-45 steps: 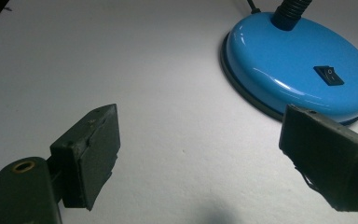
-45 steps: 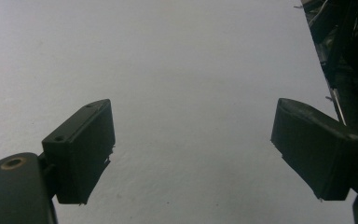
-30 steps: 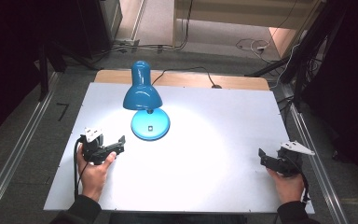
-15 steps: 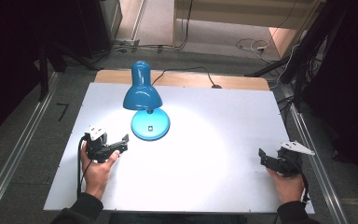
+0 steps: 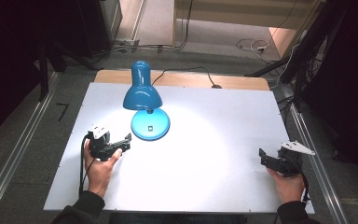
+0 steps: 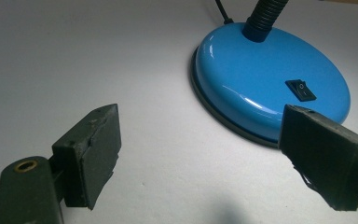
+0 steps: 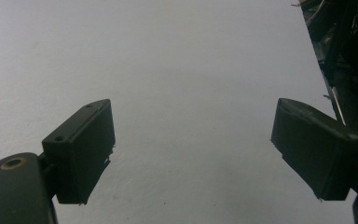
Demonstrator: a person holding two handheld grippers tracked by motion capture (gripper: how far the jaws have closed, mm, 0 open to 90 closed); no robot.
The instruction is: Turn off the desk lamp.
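Observation:
A blue desk lamp [image 5: 142, 94] stands lit on the white table [image 5: 214, 186], its round base [image 5: 150, 124] carrying a small black rocker switch [image 6: 301, 90]. My left gripper [image 5: 127, 141] is held open just left of the base, jaws pointing toward it with nothing between them. In the left gripper view the lamp base [image 6: 270, 84] lies just beyond the right jaw. My right gripper [image 5: 263, 156] rests open near the table's right edge, far from the lamp, over bare white surface [image 7: 177, 70].
The lamp's black cord [image 5: 186, 71] runs back over a wooden strip [image 5: 242, 82] at the table's far edge. Metal rails [image 5: 18, 154] flank both sides of the table. Dark equipment and cables [image 5: 317, 56] crowd the right rear.
My left gripper has moved right and forward, closer to the lamp base. The right gripper has stayed put.

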